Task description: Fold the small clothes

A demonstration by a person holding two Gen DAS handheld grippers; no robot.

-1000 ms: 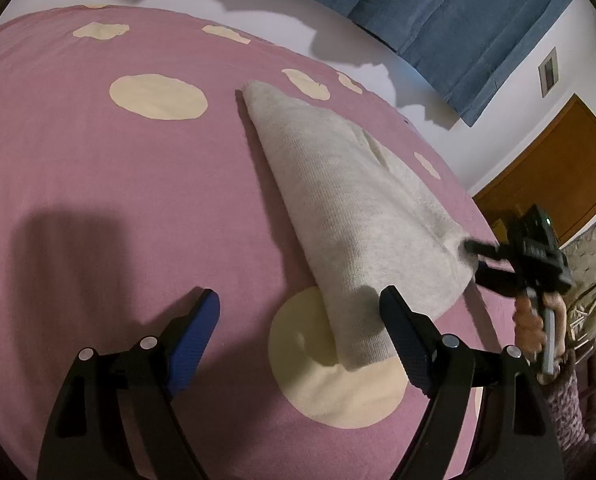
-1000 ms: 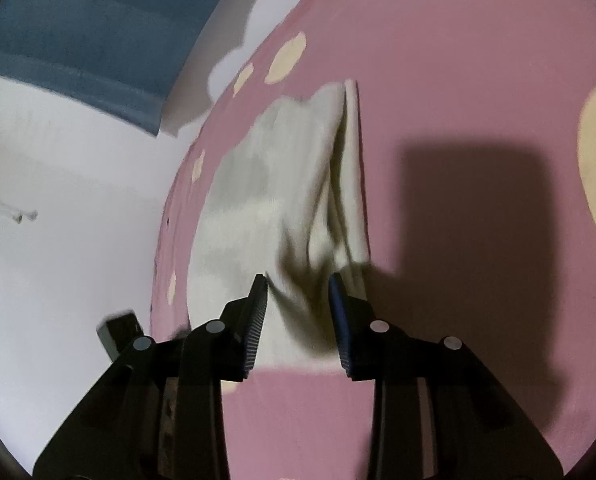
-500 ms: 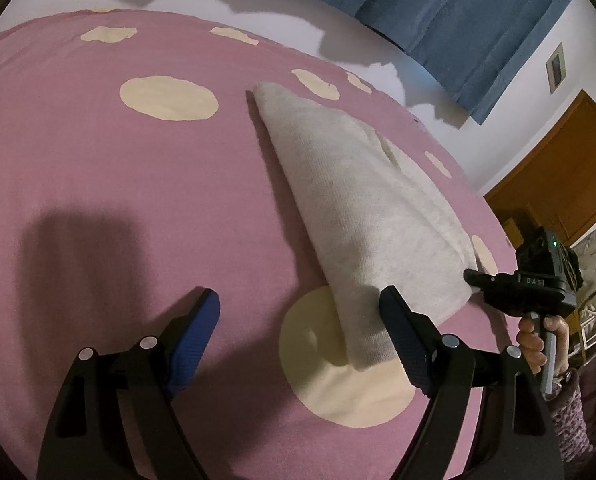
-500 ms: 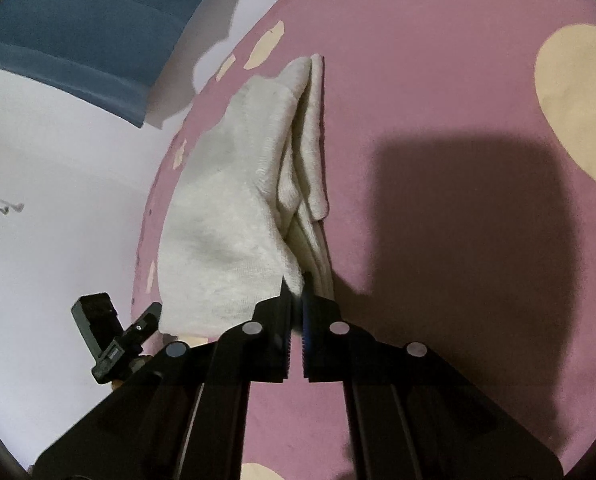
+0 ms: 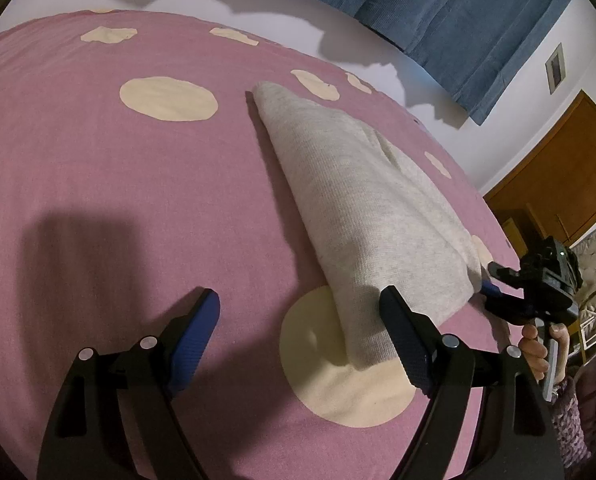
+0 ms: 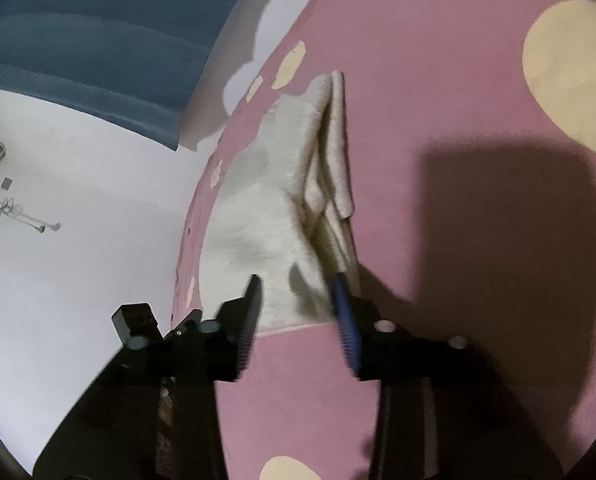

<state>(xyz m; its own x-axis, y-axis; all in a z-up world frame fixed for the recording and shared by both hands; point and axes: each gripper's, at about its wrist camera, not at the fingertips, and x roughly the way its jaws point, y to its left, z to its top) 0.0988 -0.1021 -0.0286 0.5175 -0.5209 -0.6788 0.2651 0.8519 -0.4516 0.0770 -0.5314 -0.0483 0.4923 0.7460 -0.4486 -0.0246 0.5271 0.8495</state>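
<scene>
A folded light-grey knit garment (image 5: 362,208) lies on a pink bedspread with cream dots (image 5: 97,184). My left gripper (image 5: 298,312) is open and empty, hovering just in front of the garment's near end; its right finger overlaps the cloth's edge. My right gripper (image 6: 295,296) is open, its jaws apart at the garment's (image 6: 265,208) near corner, with cloth between the fingertips. The right gripper also shows in the left wrist view (image 5: 494,280) at the garment's right corner, held by a hand.
A white wall (image 5: 257,12) and blue curtain (image 5: 458,20) stand behind the bed. A wooden door (image 5: 554,172) is at the right. The bed's edge (image 6: 185,240) runs left of the garment in the right wrist view.
My right gripper was shut at the garment's corner half a second ago and has now opened. The left gripper has stayed open and drifted slightly.
</scene>
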